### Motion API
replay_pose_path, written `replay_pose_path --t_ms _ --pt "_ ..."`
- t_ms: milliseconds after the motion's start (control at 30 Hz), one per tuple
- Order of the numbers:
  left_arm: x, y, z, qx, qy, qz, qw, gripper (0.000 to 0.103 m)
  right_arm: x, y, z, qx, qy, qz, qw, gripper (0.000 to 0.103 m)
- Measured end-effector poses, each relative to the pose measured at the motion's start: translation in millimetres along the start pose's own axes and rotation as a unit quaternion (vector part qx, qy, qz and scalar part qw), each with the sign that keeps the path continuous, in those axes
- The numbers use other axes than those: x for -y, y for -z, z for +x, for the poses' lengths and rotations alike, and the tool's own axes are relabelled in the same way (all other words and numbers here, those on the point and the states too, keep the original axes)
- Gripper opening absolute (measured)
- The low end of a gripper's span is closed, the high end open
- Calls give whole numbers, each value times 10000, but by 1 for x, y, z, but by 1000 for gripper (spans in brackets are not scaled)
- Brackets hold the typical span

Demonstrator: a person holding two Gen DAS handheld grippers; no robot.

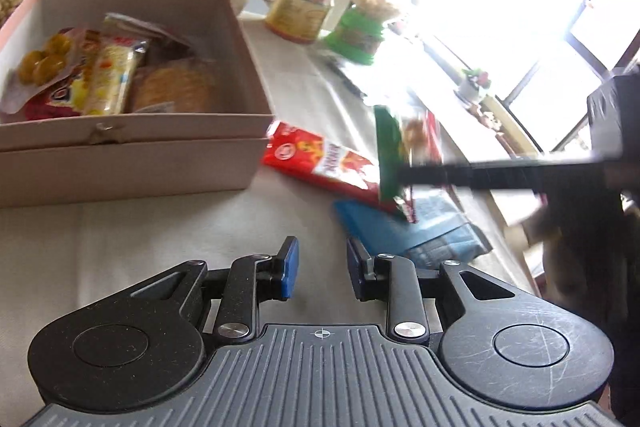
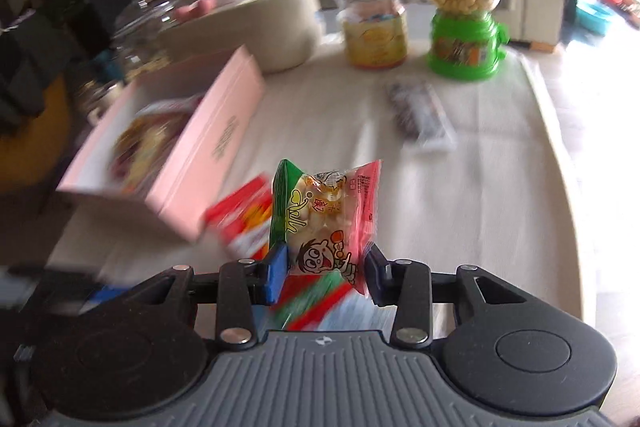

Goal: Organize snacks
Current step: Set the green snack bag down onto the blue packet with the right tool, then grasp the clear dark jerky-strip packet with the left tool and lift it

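Observation:
A pink box point(image 1: 132, 143) holds several snack packets point(image 1: 108, 75); it also shows in the right wrist view point(image 2: 208, 143). My right gripper point(image 2: 326, 271) is shut on a green, clear and pink snack bag point(image 2: 324, 219) and holds it above the table; the bag shows in the left wrist view point(image 1: 404, 155) too. My left gripper point(image 1: 322, 267) is open and empty, low over the tablecloth. A red packet point(image 1: 320, 159) lies beside the box, also seen in the right wrist view point(image 2: 244, 215). A blue packet point(image 1: 400, 231) lies right of my left gripper.
A red-lidded jar point(image 2: 370, 7), a green candy dispenser point(image 2: 464, 15), a cream tub point(image 2: 256, 27) and a glass jar point(image 2: 136, 31) stand at the table's far side. A dark packet point(image 2: 420, 111) lies mid-table. The table's edge point(image 2: 568, 147) runs along the right.

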State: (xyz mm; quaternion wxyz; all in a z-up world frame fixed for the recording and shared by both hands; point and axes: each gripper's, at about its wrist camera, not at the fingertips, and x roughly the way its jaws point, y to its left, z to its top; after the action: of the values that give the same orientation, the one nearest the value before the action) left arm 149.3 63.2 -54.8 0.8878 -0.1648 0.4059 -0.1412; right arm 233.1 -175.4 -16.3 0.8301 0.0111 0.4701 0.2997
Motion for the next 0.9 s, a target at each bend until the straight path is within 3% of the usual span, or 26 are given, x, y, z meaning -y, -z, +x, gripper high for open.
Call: replay_pose_path --t_ms 133,267,333,400,467,533,633,700,767,900 --pt "8 0 5 -86 48 78 9999 30 -10 24 -4 -295 -484 -13 9984 44" --pt "7 5 4 -137 -69 30 9999 30 -10 22 -15 185 -212 -119 9995 67" --pt "3 6 3 -147 -136 -51 9998 30 -2 12 -16 479 -108 81 9988 68" --pt "-1 7 1 -145 -171 -142 9996 30 9 -4 -13 838 149 346 9958 68" --pt "-2 8 -1 -131 -172 -217 9995 30 13 -26 1 1235 692 262 9896 68" --pt "0 8 -2 -110 -137 -221 9996 30 20 -53 29 1251 1135 130 9855 68" --pt "5 11 -9 -85 -88 -108 9999 30 45 -90 76 848 1411 530 9849 66" --pt "2 11 -15 -5 -77 -59 10000 30 59 -101 99 519 1314 819 9866 50" --pt "-6 12 -23 106 -111 -108 9998 30 50 -100 96 536 1442 521 9867 38" --pt "-26 17 -34 226 -248 -340 9989 30 25 -64 46 738 992 332 9918 37"
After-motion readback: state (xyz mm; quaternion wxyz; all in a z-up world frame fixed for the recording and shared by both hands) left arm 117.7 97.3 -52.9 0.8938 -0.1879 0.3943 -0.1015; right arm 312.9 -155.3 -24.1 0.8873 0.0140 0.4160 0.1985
